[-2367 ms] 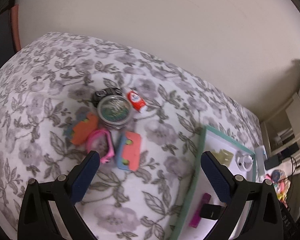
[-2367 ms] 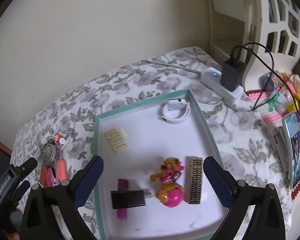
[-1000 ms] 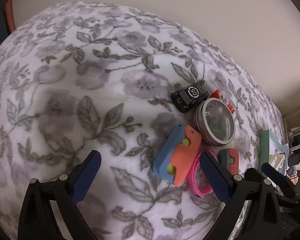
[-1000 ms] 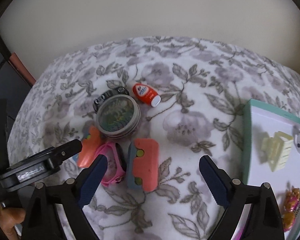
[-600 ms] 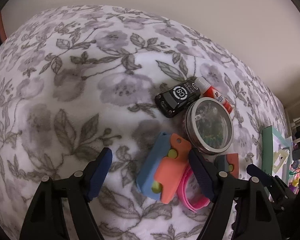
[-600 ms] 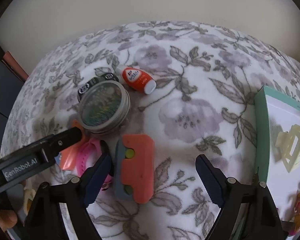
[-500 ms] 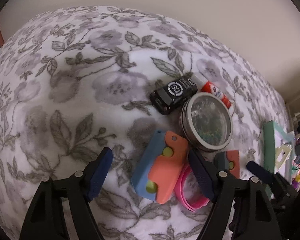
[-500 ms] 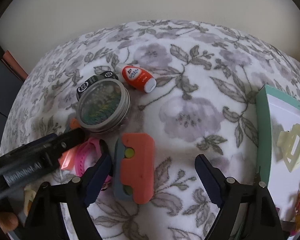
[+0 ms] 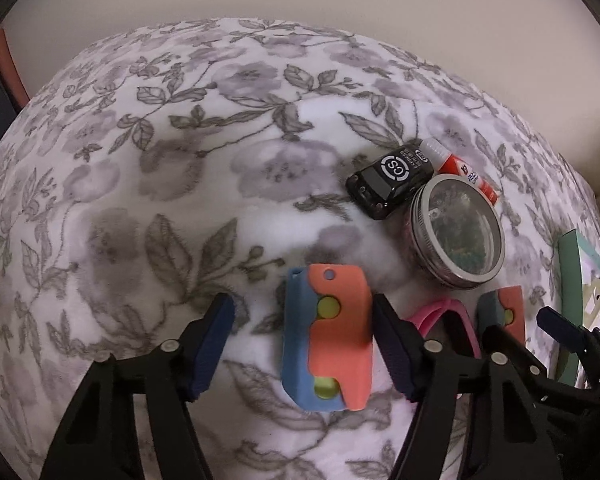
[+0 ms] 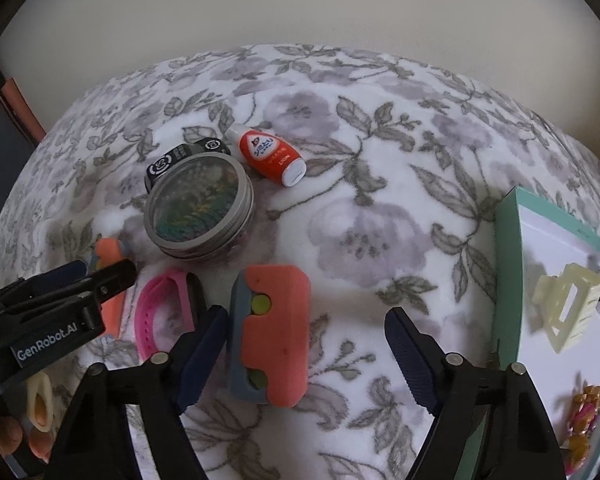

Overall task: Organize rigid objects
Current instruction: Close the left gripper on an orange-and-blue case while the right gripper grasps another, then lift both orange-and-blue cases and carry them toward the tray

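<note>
On the flowered blanket point(image 9: 180, 200) lies a blue-and-orange block point(image 9: 326, 336) between the fingers of my left gripper point(image 9: 304, 346). Its jaws are closing; the right pad sits at the block's edge and the left pad stands clear of it. A grey-and-orange block point(image 10: 272, 332) lies inside my right gripper point(image 10: 308, 360), whose jaws are also closing. There the left pad is against the block while the right pad is well apart. Both grippers point steeply down, side by side.
Just beyond the blocks are a round tin with a clear lid point(image 10: 199, 216), a black box point(image 9: 392, 180), a red bottle point(image 10: 270, 156) and a pink watch band point(image 10: 160, 320). A teal tray point(image 10: 508, 280) at the right holds a cream hair clip point(image 10: 564, 312).
Both grippers have come closer over the blocks and their jaws have narrowed. Each block now lies between a pair of fingers instead of ahead of them.
</note>
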Demonstrator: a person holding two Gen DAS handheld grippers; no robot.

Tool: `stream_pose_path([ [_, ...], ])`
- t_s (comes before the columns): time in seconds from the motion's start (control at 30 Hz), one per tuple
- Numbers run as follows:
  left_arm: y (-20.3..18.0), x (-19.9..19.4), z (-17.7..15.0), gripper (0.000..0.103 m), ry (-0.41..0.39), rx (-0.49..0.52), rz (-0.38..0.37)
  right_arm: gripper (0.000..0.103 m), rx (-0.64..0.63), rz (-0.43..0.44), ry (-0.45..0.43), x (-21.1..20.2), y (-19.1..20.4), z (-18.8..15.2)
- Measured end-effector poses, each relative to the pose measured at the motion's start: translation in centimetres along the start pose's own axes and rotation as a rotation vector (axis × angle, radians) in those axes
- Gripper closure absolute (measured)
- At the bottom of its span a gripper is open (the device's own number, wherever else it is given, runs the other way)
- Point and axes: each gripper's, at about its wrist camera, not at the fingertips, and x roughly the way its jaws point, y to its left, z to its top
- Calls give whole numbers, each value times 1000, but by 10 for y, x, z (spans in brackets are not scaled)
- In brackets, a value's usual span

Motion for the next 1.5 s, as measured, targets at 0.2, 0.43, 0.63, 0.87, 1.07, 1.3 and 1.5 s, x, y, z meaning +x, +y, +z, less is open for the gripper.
stream_pose_path([
  [0.2, 1, -2, -2, 40, -4, 14, 18, 29, -52, -26, 20, 8, 13, -5],
  [0.43, -4, -2, -1, 40, -14, 35, 45, 29, -60, -40, 7, 8, 15, -7],
  [0.63, -7, -2, -4, 43, -18, 43, 68, 29, -57, -44, -2, 7, 16, -8],
  [0.87, -7, -7, -8, 60, -3, 34, 65, 55, -79, -32, -14, 2, 23, -8],
  [1.07, -5, -12, -14, 60, 21, 11, 59, 57, -75, 14, 5, -2, 25, -10],
  [1.3, -12, -36, -14, 60, 6, -29, 27, 57, -30, 90, -35, -28, 18, -5],
  [1.5, -42, -80, -1, 60, -68, -25, -30, 57, 77, 133, -91, -65, -14, 1],
])
